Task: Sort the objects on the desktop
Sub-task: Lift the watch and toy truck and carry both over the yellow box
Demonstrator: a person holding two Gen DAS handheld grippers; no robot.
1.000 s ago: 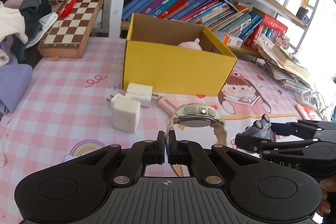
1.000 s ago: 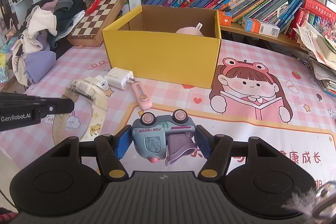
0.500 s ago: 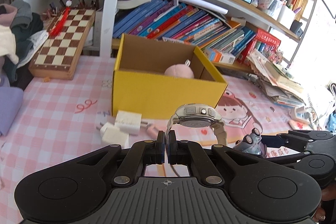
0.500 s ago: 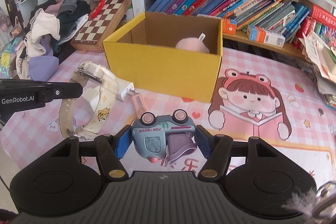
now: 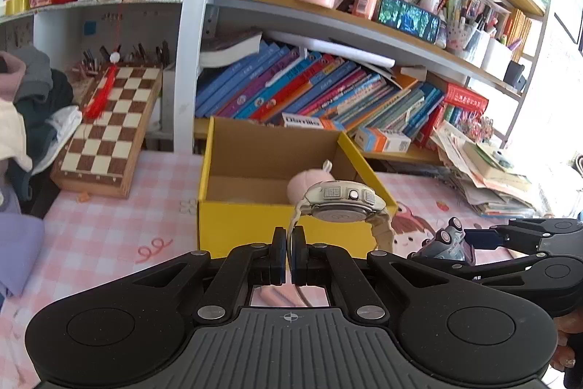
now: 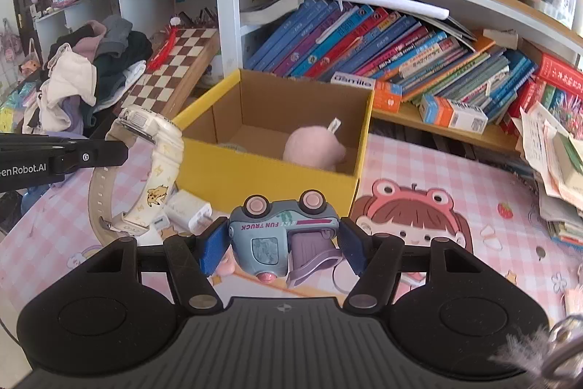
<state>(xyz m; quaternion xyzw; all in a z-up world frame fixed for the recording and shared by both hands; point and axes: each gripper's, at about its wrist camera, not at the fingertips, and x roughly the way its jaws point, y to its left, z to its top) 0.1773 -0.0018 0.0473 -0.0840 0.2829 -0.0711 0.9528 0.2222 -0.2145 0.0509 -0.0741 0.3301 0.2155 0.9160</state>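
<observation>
My left gripper [image 5: 288,250] is shut on the strap of a cream wristwatch [image 5: 340,205] and holds it in the air just in front of the yellow cardboard box [image 5: 255,225]. The watch also shows in the right wrist view [image 6: 153,148]. My right gripper [image 6: 280,239] is shut on a blue-grey toy truck [image 6: 280,236], held upside down above the desk, in front of the box [image 6: 262,174]. A pink plush [image 6: 313,148] lies inside the box.
White chargers [image 6: 187,206] and a pink utility knife lie on the pink checked cloth before the box. A chessboard [image 5: 109,130] leans at back left beside a clothes pile [image 6: 83,75]. Bookshelves stand behind; paper stacks [image 5: 484,170] at right.
Both grippers have risen and moved forward toward the yellow box, each still holding its object. The box looks nearer and its inside shows more.
</observation>
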